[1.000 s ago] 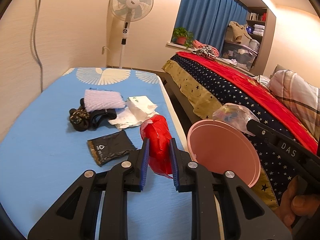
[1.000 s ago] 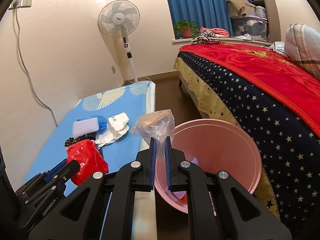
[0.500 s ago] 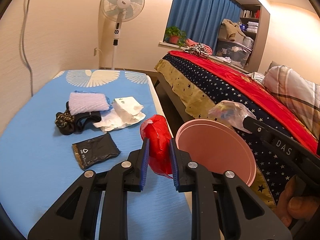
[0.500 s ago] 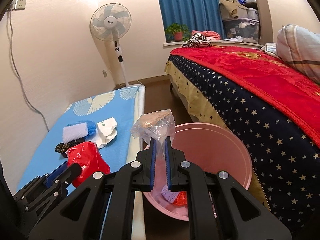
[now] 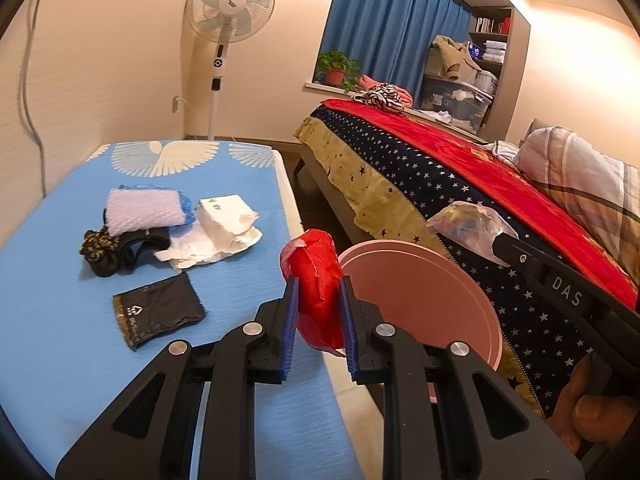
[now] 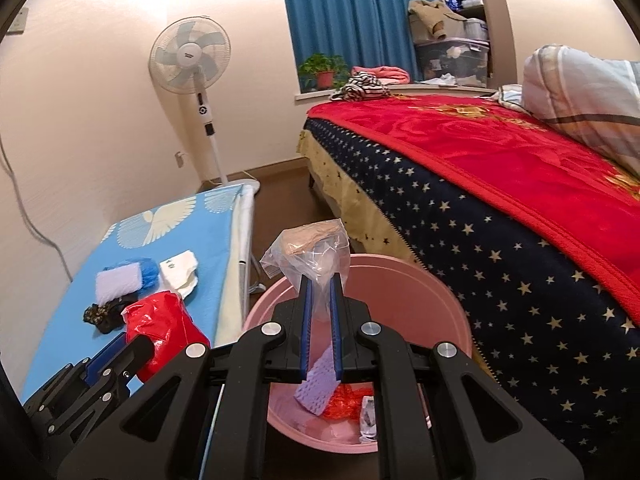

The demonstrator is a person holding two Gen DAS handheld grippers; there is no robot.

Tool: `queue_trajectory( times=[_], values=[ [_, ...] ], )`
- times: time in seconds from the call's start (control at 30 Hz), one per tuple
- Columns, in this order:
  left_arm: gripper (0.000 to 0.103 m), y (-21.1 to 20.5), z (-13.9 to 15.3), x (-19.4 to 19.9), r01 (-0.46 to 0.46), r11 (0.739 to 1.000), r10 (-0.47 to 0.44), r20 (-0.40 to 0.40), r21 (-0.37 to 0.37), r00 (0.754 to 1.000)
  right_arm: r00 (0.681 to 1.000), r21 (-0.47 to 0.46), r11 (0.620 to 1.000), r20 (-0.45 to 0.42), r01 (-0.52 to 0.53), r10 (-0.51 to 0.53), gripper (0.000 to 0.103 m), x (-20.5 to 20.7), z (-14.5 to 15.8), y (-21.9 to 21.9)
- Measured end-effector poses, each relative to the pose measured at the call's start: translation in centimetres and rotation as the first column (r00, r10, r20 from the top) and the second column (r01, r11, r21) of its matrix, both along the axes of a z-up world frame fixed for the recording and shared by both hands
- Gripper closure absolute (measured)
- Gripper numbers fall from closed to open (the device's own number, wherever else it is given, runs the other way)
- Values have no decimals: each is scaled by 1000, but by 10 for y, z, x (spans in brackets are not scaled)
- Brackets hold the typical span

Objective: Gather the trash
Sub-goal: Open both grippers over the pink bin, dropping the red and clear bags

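My left gripper is shut on a crumpled red plastic bag, held over the blue table's right edge beside the pink bin. The red bag also shows in the right wrist view. My right gripper is shut on a clear plastic bag, held above the pink bin; this bag shows in the left wrist view. The bin holds a purple sponge piece, red scraps and a wrapper.
The blue table carries a black pouch, white crumpled paper, a lilac foam pad and dark cloth. A bed with a starred blanket stands right of the bin. A standing fan is at the back.
Both grippers moved toward the bin, still holding their bags. The right gripper has risen and tilted over the bin, so more of the bin's contents show.
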State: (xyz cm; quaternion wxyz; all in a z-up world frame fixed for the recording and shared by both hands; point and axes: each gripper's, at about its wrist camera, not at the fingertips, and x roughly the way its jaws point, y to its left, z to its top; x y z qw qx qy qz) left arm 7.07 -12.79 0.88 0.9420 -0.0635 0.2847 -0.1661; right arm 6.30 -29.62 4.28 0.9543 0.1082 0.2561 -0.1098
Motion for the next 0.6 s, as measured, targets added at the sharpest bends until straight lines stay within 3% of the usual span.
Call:
queue_trajectory(
  times=[0.6],
  values=[
    [83,-35,-10,17,55,998,-56,-21,-28,998,995,-22,995,-41,92,-93,94,1,-10,-23]
  ],
)
